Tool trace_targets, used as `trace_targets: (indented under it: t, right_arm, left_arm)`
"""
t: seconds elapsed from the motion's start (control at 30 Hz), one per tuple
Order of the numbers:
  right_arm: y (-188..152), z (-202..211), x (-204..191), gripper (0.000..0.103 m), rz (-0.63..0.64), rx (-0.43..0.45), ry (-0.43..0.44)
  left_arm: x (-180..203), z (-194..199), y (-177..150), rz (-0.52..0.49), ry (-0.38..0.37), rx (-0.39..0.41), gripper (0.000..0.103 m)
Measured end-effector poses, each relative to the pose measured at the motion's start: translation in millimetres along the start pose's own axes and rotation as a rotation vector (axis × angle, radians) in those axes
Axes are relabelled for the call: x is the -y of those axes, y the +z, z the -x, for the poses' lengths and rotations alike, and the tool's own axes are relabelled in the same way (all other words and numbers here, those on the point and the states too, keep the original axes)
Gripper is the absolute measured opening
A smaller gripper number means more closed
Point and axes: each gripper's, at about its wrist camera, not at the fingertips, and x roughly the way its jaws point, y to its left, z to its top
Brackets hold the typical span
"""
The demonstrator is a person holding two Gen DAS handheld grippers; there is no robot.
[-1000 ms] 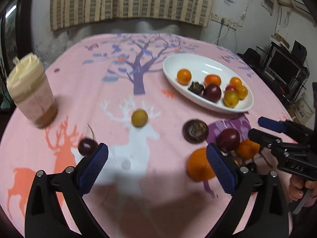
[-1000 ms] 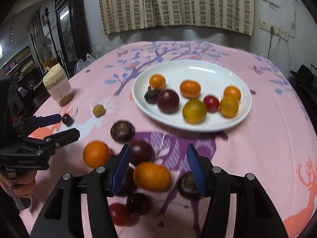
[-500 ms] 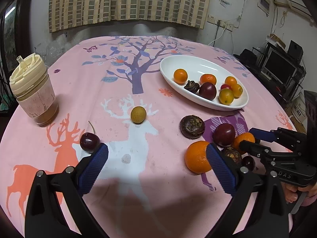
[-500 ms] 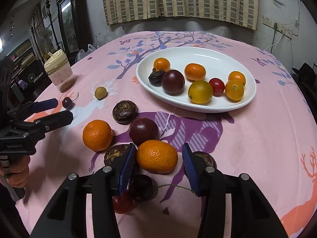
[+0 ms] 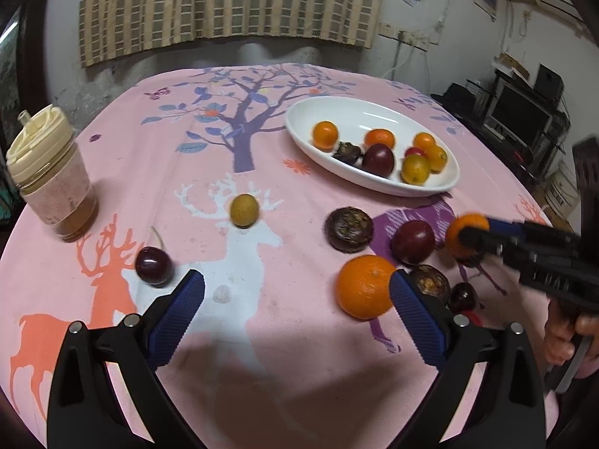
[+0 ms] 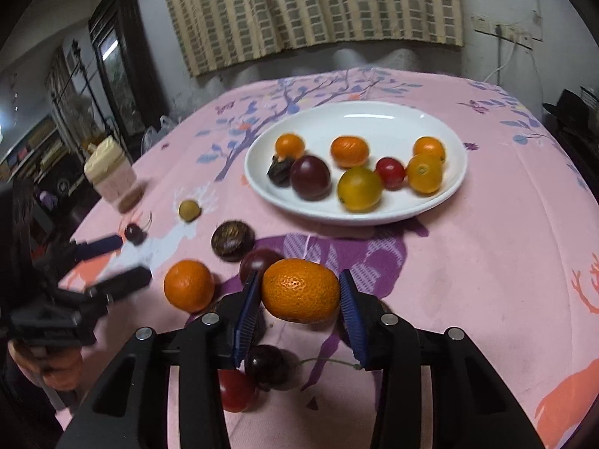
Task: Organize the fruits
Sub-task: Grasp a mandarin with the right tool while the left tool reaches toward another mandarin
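**Closing on the mandarin**

Between our right gripper's (image 6: 299, 301) blue pads sits an orange mandarin (image 6: 300, 290); the jaws are closing and both pads appear to touch its skin. We should squeeze only until it stops slipping, then lift straight up, clear of the dark cherry (image 6: 266, 364) and plum (image 6: 261, 260) crowding it. Farther off waits the white plate (image 6: 455, 187), already holding several fruits. Our left gripper (image 5: 296, 292) hangs open and empty over the pink tablecloth (image 5: 239, 336), near another orange (image 5: 365, 286).
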Motion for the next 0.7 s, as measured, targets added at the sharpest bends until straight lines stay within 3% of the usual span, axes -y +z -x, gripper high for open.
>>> trace_targets:
  t: [0.13, 0.23, 0.37, 0.53, 0.7]
  right_arm:
    - [1.9, 4.7, 8.3, 0.043, -0.051, 0.018, -0.006]
    - [2.9, 6.8, 11.3, 0.043, -0.065, 0.027, -0.029]
    - [2.8, 8.5, 13.6, 0.043, -0.072, 0.03, -0.024]
    - [3.0, 9.1, 14.6, 0.043, -0.066, 0.029, -0.021]
    - [2.6, 11.4, 11.9, 0.043, -0.06, 0.034, -0.021]
  left_arm:
    - [17.2, -2.4, -5.3, -0.076, -0.031, 0.009, 0.095]
    - [26.7, -9.3, -8.2, -0.116, -0.049, -0.011, 0.08]
    - [28.6, -21.2, -9.4, -0.119, -0.063, -0.049, 0.069]
    - [26.8, -29.9, -8.0, -0.107, -0.075, -0.069, 0.068]
    - [29.7, -38.8, -8.0, -0.117, -0.112, -0.1, 0.054]
